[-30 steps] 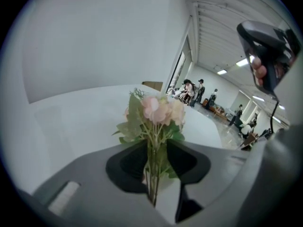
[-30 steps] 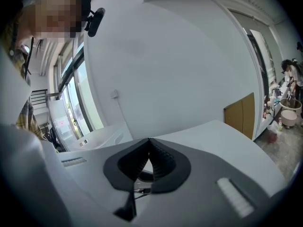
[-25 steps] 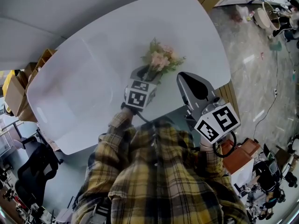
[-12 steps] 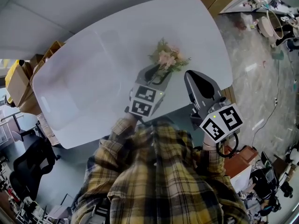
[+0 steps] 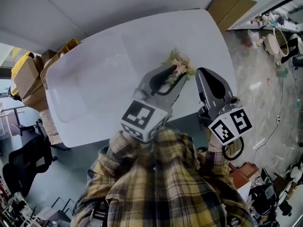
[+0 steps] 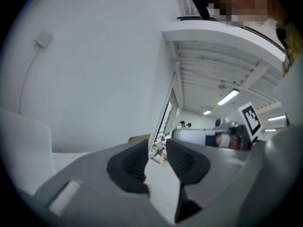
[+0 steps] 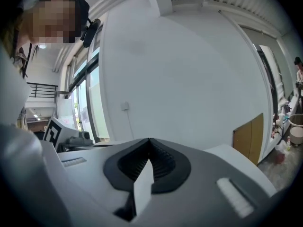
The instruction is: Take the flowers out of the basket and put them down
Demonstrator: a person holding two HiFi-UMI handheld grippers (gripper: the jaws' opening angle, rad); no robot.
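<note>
**Laid down already, to judge by the table**

Found the flowers point(image 5: 180, 64) lying on the white table point(image 5: 94, 79), towards its near right part. Partly hidden in the head view behind the tip of the left gripper point(image 5: 174, 75). Saw no basket in any view, so could not check the taking-out directly. Judged the task done or as good as done: nothing carried, nothing more in sight to move.

Read the left gripper from its own view as narrow but not closed, with a slim gap between the pads. Nothing in that gap, only the far room showing through it. Took the jaws to have just been closing, on air.

Read the right gripper point(image 5: 204, 74) from its own view as fully closed, pads meeting, nothing nipped. Placed it in the head view just right of the flowers. Judged both tools to be held clear above the table, since neither gripper view shows the tabletop close under the jaws.

Noted nothing else on the table: rounded corners, plain white top.

- Logged cardboard boxes point(image 5: 28, 77) past its left edge and a black chair point(image 5: 28, 160) below them.
- Logged a brown panel point(image 5: 234, 8) beyond the far right corner.
- Logged a grey floor point(image 5: 255, 79) on the right, with clutter too small to name.
- Saw a white wall point(image 7: 189, 79) ahead and strip lights point(image 6: 228, 97) overhead.
</note>
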